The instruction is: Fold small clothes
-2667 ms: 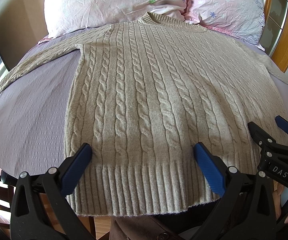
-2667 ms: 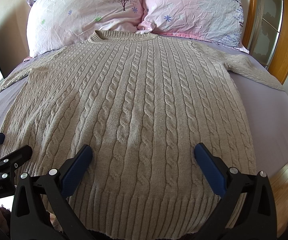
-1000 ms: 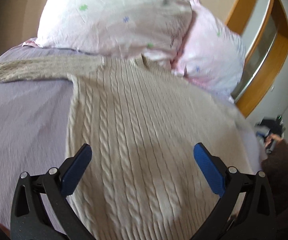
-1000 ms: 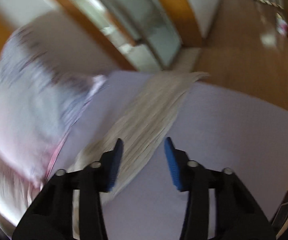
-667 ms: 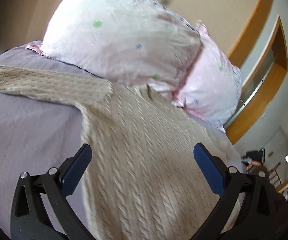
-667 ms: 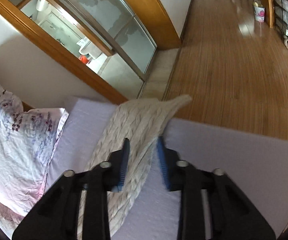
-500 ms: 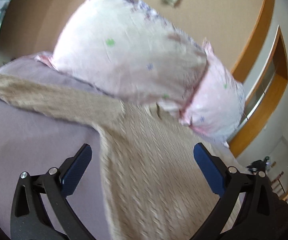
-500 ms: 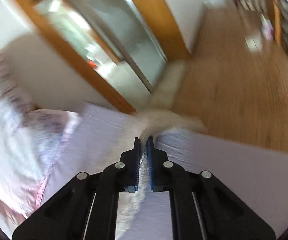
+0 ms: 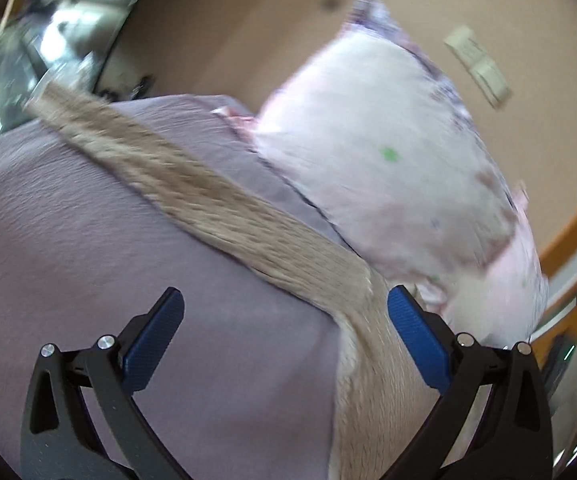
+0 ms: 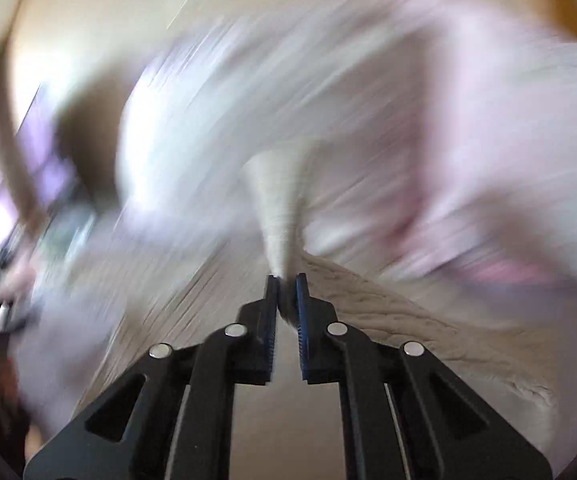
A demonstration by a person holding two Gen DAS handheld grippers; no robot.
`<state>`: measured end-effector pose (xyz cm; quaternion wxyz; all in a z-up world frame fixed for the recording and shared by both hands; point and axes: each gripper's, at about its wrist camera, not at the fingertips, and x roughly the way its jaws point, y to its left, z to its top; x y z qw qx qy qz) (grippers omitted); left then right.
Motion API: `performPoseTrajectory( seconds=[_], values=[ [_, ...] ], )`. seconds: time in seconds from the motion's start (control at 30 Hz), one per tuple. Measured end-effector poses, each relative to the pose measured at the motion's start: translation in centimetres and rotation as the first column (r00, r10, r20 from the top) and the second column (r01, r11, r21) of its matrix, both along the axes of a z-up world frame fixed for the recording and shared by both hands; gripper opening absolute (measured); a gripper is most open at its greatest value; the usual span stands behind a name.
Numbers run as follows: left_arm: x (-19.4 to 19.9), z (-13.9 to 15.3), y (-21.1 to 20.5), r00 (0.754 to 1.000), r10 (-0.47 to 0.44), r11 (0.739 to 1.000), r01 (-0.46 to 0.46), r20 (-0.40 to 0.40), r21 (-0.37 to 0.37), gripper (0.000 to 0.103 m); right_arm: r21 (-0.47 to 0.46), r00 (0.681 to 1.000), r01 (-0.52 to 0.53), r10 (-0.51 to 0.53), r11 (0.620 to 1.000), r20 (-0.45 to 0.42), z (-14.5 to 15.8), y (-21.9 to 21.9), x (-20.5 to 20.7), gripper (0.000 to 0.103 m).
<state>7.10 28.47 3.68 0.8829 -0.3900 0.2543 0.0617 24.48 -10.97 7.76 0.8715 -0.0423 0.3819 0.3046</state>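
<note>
A beige cable-knit sweater lies on a lilac bed sheet (image 9: 88, 240). In the left wrist view its left sleeve (image 9: 208, 196) runs from the shoulder near my right fingertip out to the far left bed edge. My left gripper (image 9: 284, 320) is open and empty, low over the sheet beside the armpit. In the blurred right wrist view my right gripper (image 10: 286, 284) is shut on the sweater's right sleeve (image 10: 280, 204), which rises from between the pads; the sweater body (image 10: 388, 312) lies below.
Two pink-white pillows (image 9: 388, 160) stand at the head of the bed, just beyond the sleeve. A beige wall with a switch plate (image 9: 480, 68) is behind them. A wooden door frame (image 9: 568, 220) is at the right. The bed's left edge (image 9: 4, 136) meets a window area.
My left gripper swung left from the sweater body to the left sleeve and stayed open. My right gripper closed on the right sleeve and is now swinging fast with it toward the pillows.
</note>
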Motion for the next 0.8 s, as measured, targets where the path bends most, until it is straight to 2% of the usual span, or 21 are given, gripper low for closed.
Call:
performPoseTrajectory(
  seconds=[0.07, 0.13, 0.17, 0.2, 0.33, 0.47, 0.57, 0.67, 0.7, 0.73, 0.8],
  values=[
    [0.2, -0.5, 2.0, 0.999, 0.03, 0.998, -0.031, -0.025, -0.048, 0.099, -0.024, 0.998, -0.05, 0.049, 0.998, -0.036, -1.5, 1.7, -0.8, 0.012],
    [0.7, -1.0, 3.8, 0.997, 0.059, 0.994, -0.062, -0.043, -0.092, 0.096, -0.001, 0.999, -0.041, 0.041, 0.999, 0.002, -1.1, 0.7, -1.8, 0.034],
    [1.1, -1.3, 5.0, 0.995, 0.081, 0.99, -0.087, -0.059, -0.112, 0.095, 0.016, 0.999, -0.021, 0.021, 1.0, 0.029, -0.5, 0.0, -2.1, 0.058],
    [1.5, -1.6, 5.9, 0.992, 0.104, 0.986, -0.113, -0.077, -0.124, 0.092, 0.028, 0.999, -0.01, 0.009, 1.0, 0.045, 0.0, -0.5, -2.8, 0.073],
    [2.9, -3.0, 9.3, 0.969, 0.189, 0.957, -0.219, -0.161, -0.191, 0.082, 0.061, 0.995, 0.041, -0.046, 0.997, 0.087, 1.5, -4.1, -5.2, 0.074],
    [3.6, -3.4, 11.8, 0.952, 0.256, 0.924, -0.292, -0.167, -0.248, 0.076, 0.082, 0.994, 0.076, -0.082, 0.994, 0.07, 1.2, -6.0, -5.8, 0.075],
    [4.5, -3.5, 13.3, 0.937, 0.293, 0.909, -0.334, -0.191, -0.248, 0.068, 0.099, 0.994, 0.087, -0.093, 0.991, 0.057, 0.9, -6.9, -5.7, 0.075],
    [5.2, -3.6, 14.2, 0.913, 0.325, 0.895, -0.381, -0.247, -0.23, 0.034, 0.129, 0.994, 0.098, -0.104, 0.987, 0.043, 0.8, -8.1, -5.5, 0.075],
    [5.5, -3.7, 14.2, 0.906, 0.326, 0.894, -0.388, -0.268, -0.224, 0.009, 0.14, 0.993, 0.106, -0.112, 0.984, 0.041, 0.9, -8.7, -5.5, 0.075],
    [5.7, -3.6, 14.1, 0.904, 0.325, 0.897, -0.388, -0.279, -0.213, 0.007, 0.146, 0.992, 0.111, -0.119, 0.983, 0.042, 1.0, -9.0, -5.6, 0.075],
    [6.2, -1.5, 12.6, 0.913, 0.329, 0.923, -0.365, -0.24, -0.122, 0.007, 0.161, 0.987, 0.142, -0.153, 0.977, 0.056, 1.2, -10.6, -5.8, 0.076]
  ],
)
